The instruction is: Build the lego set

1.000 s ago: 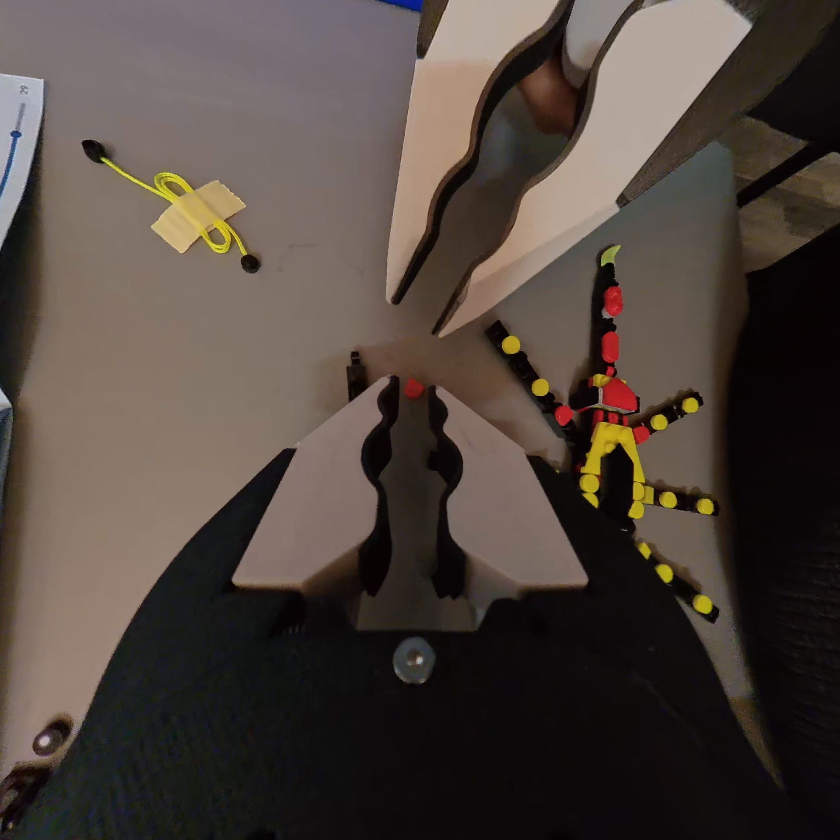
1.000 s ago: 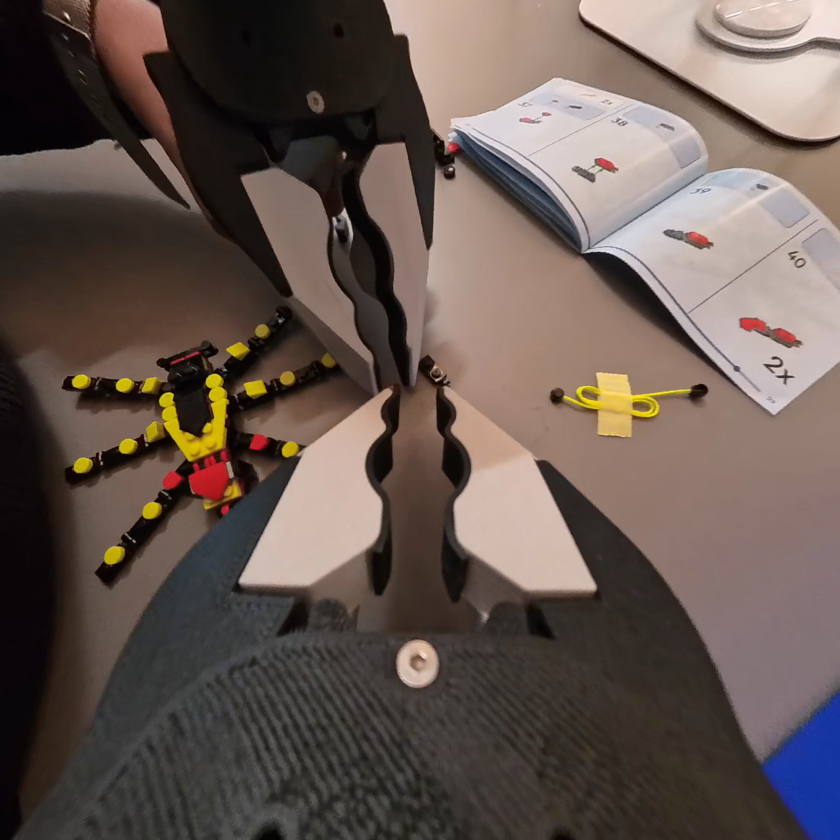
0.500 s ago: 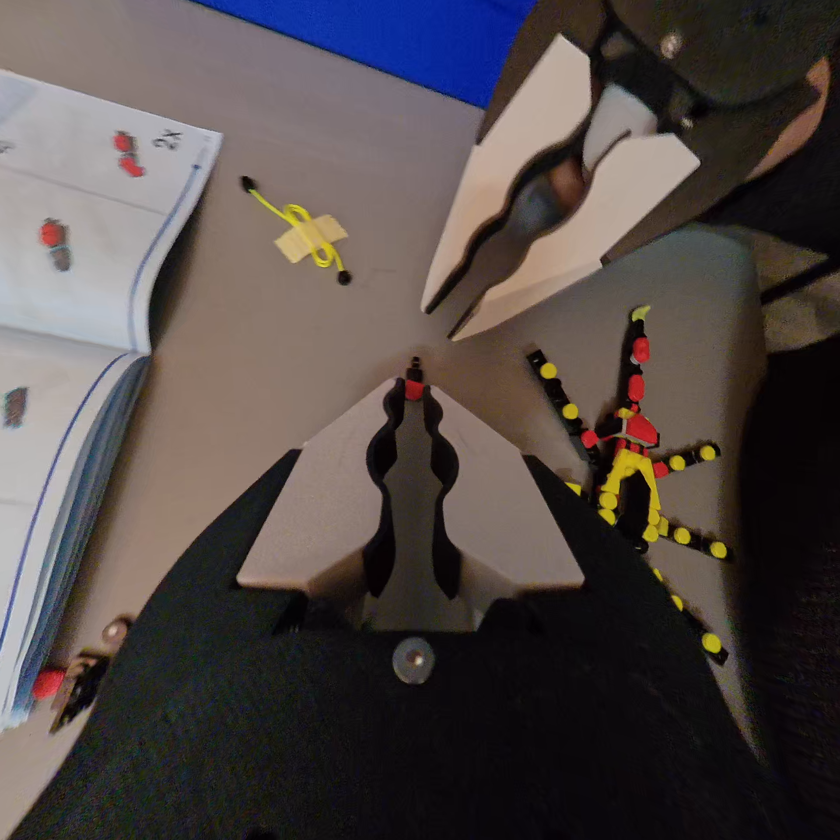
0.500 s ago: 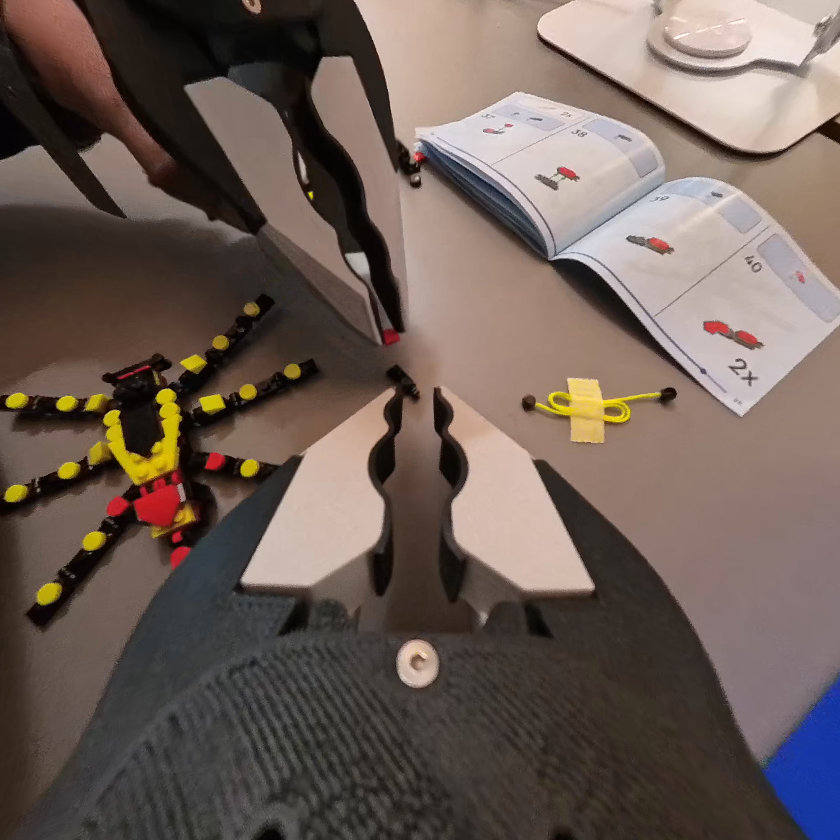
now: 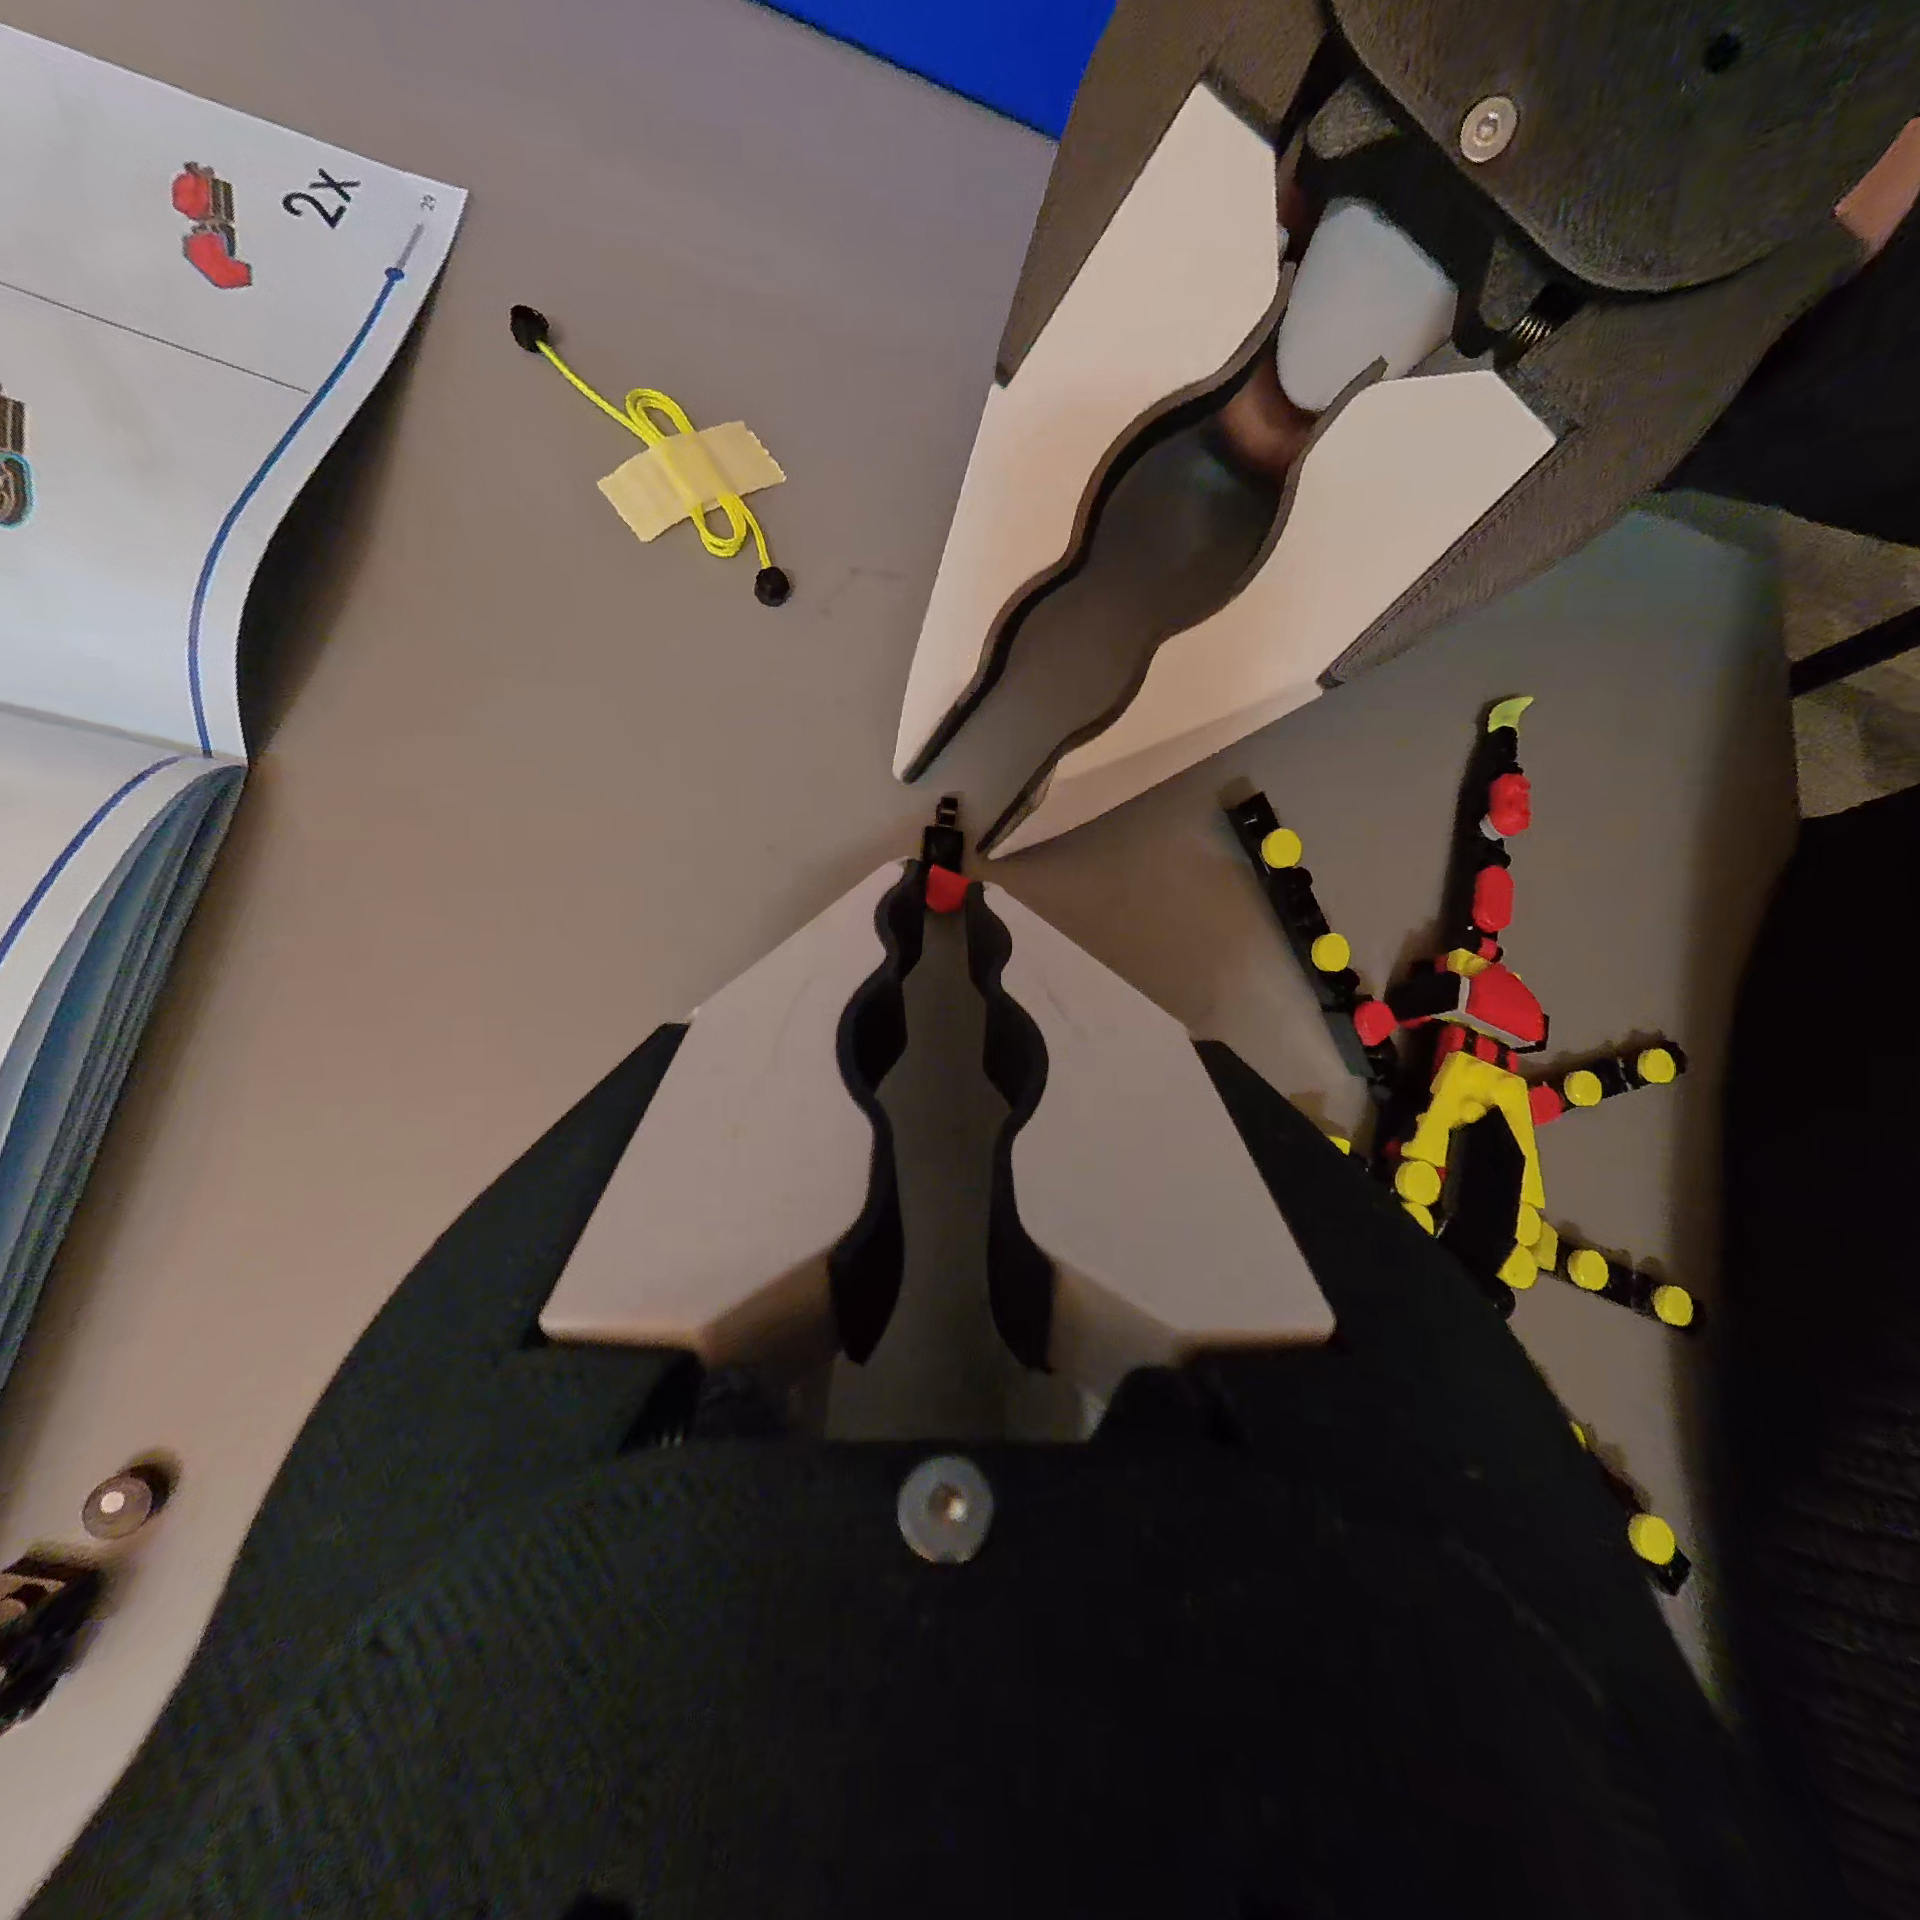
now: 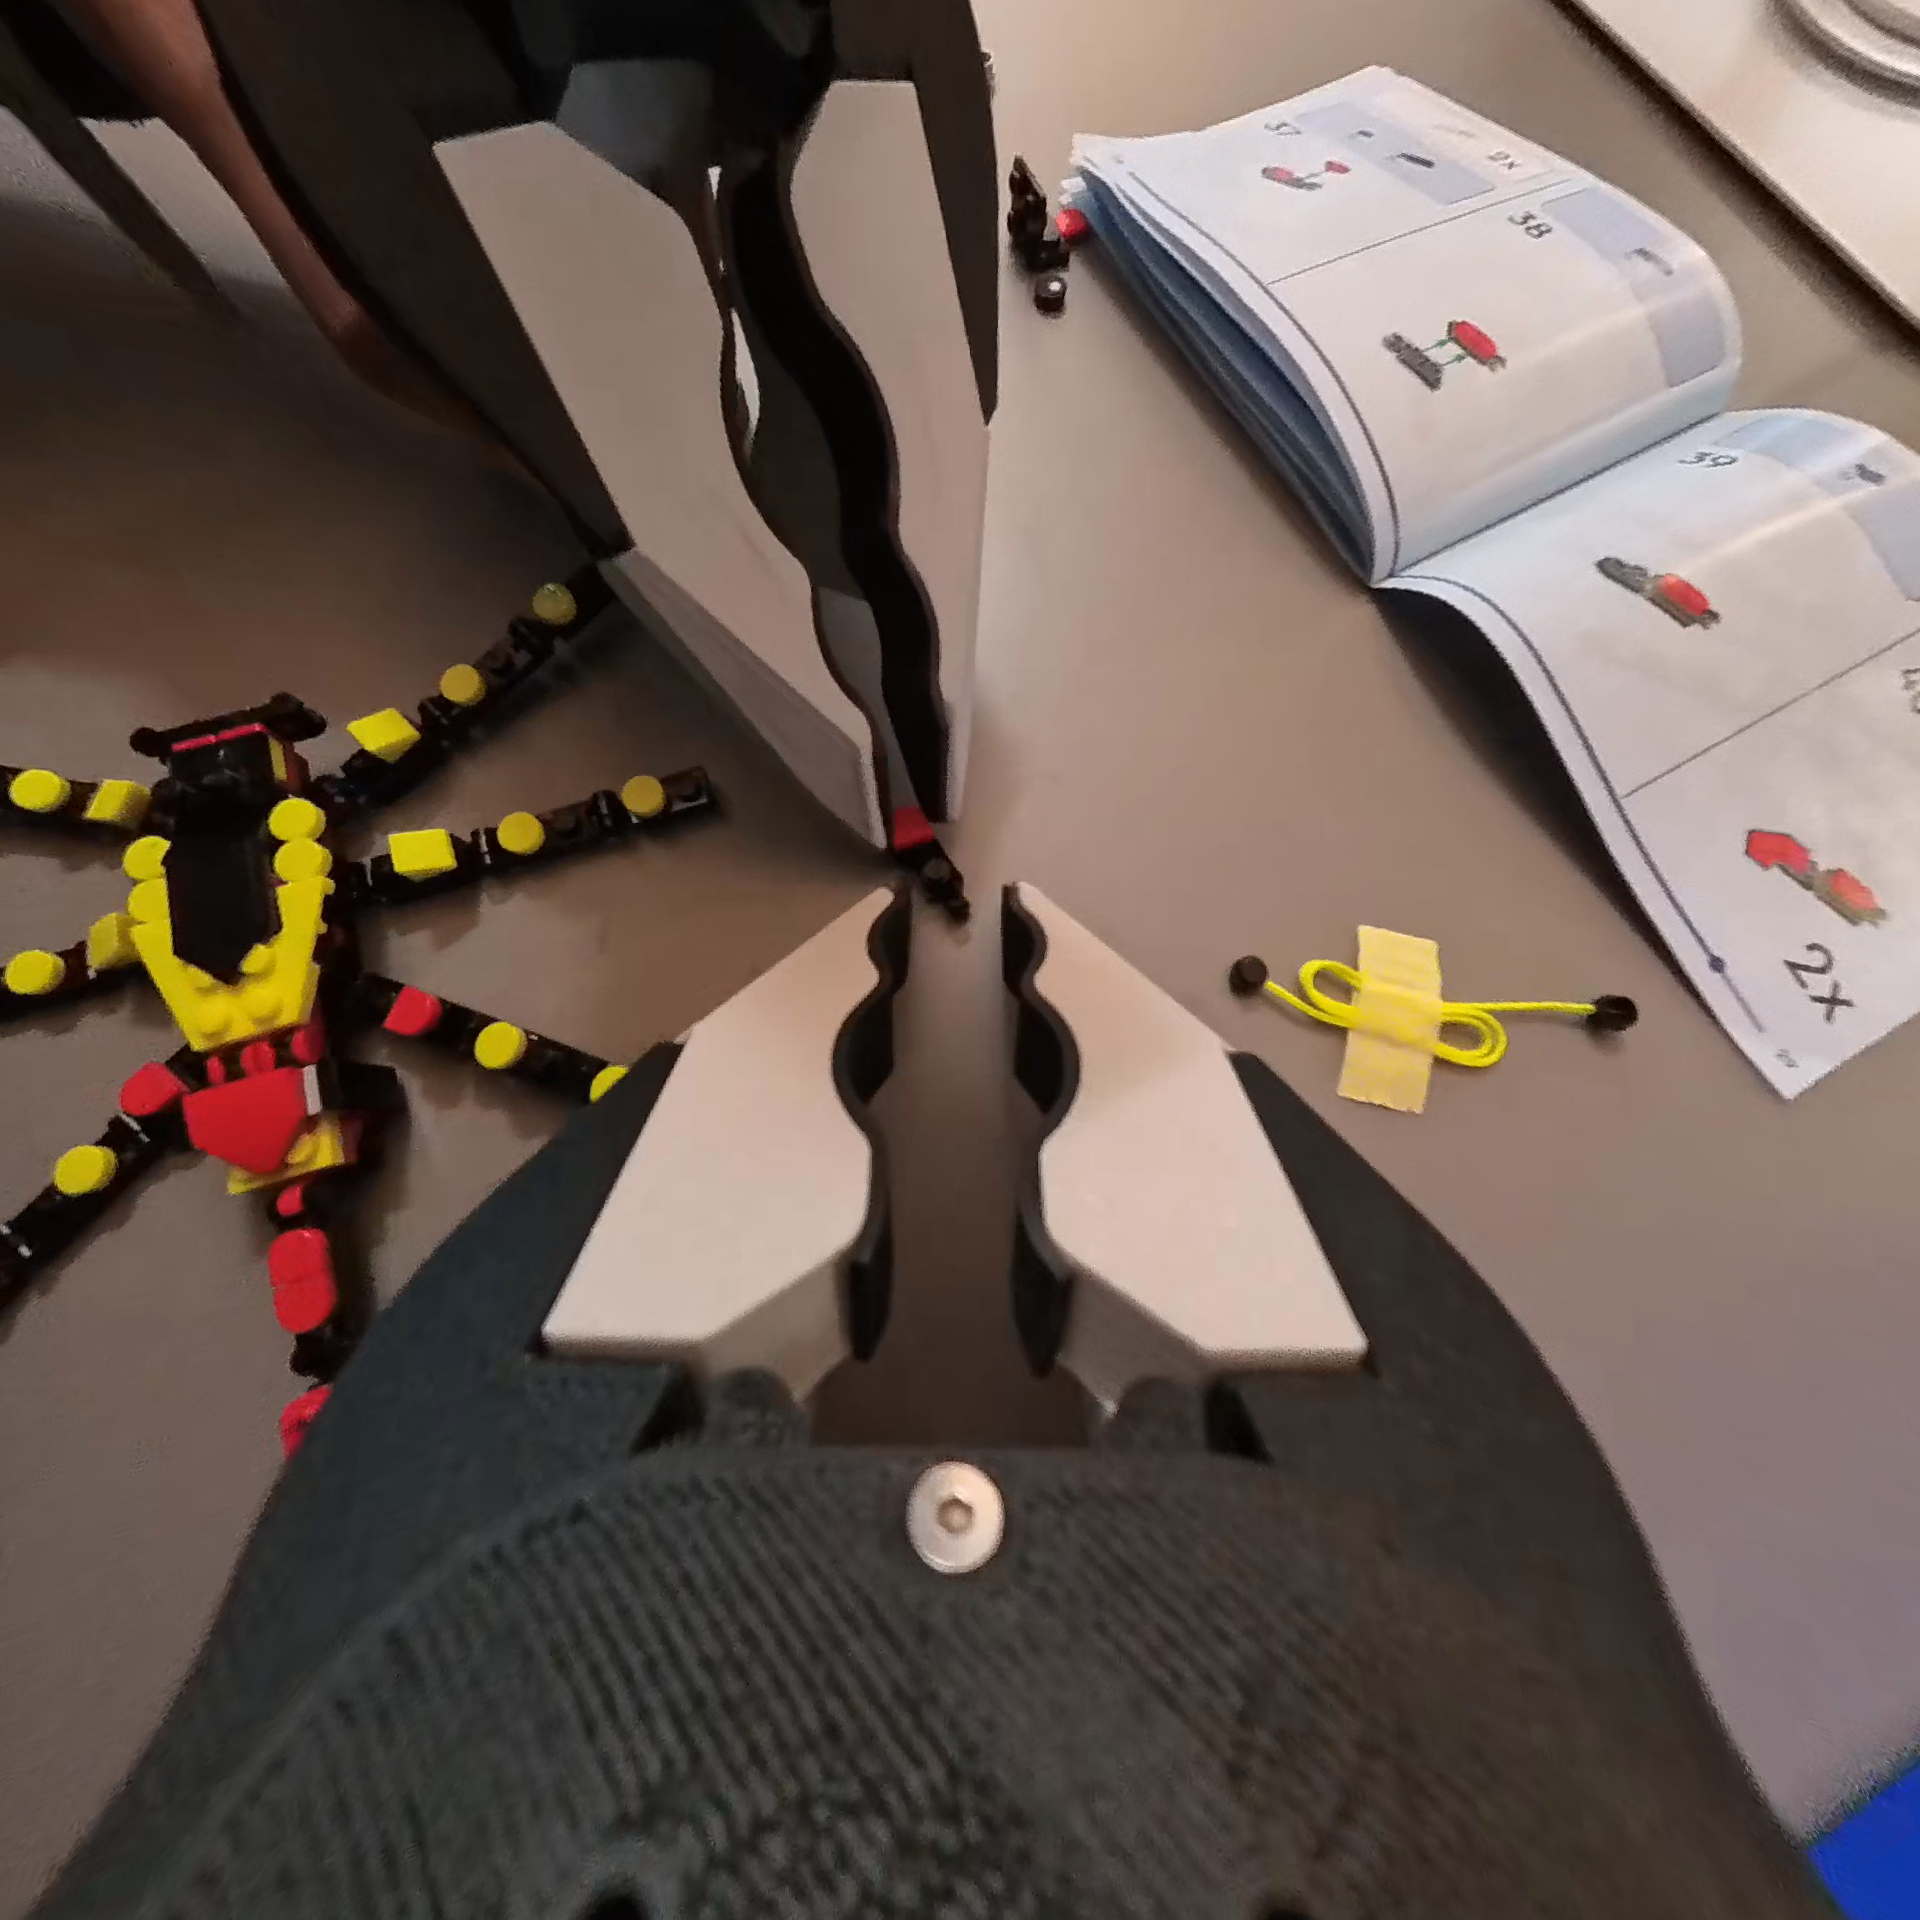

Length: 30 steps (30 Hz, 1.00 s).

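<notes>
Lego piece, red and black, is pinched in the left gripper, offered toward the right gripper, whose jaws stand apart to take it.

Two grippers, one lego spider, one open instruction booklet, one taped yellow cord, and one small red-and-black piece between the fingers.

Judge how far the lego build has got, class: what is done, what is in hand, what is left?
Done: the spider lies assembled on the table, body and legs joined. In hand: the left tool grips a small red-and-black piece, while the right tool is open just in front of it. Left: loose pieces by the booklet and the taped yellow string lie unused.
</notes>
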{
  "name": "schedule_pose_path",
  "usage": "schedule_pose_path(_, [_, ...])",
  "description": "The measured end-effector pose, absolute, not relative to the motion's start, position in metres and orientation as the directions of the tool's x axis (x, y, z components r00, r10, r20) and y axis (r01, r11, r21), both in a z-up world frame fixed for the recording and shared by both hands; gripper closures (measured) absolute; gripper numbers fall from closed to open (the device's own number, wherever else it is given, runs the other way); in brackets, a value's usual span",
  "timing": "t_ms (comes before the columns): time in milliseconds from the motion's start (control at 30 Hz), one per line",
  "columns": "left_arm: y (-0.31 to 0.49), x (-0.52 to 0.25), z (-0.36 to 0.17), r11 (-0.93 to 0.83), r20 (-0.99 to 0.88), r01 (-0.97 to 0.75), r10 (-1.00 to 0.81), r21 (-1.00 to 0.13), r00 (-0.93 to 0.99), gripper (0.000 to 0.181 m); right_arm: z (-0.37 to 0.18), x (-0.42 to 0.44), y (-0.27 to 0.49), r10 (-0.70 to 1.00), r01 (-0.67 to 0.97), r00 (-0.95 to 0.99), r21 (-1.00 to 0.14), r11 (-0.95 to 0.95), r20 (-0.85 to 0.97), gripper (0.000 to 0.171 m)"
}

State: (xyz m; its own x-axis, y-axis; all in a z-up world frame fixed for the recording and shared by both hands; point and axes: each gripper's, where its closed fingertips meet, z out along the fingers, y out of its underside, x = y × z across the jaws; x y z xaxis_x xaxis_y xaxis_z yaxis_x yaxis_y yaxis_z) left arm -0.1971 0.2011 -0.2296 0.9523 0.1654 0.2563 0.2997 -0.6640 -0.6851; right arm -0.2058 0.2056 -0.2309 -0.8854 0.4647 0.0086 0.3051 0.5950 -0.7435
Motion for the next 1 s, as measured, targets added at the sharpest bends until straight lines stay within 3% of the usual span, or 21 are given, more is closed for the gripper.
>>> schedule_pose_path(467, [0.1999,-0.1995,-0.2304,-0.684,0.265,0.322,0.19,-0.654,0.945,0.176,-0.233,-0.2034,0.2022,0.447,0.286,-0.894,-0.746,0.601,0.017,0.165])
schedule_pose_path(1000, [0.1984,-0.1984,-0.2315,-0.808,0.299,0.304,0.167,-0.505,0.939,0.177,-0.2331,-0.2003,0.2002,0.412,0.238,-0.91,-0.747,0.621,0.052,0.167])
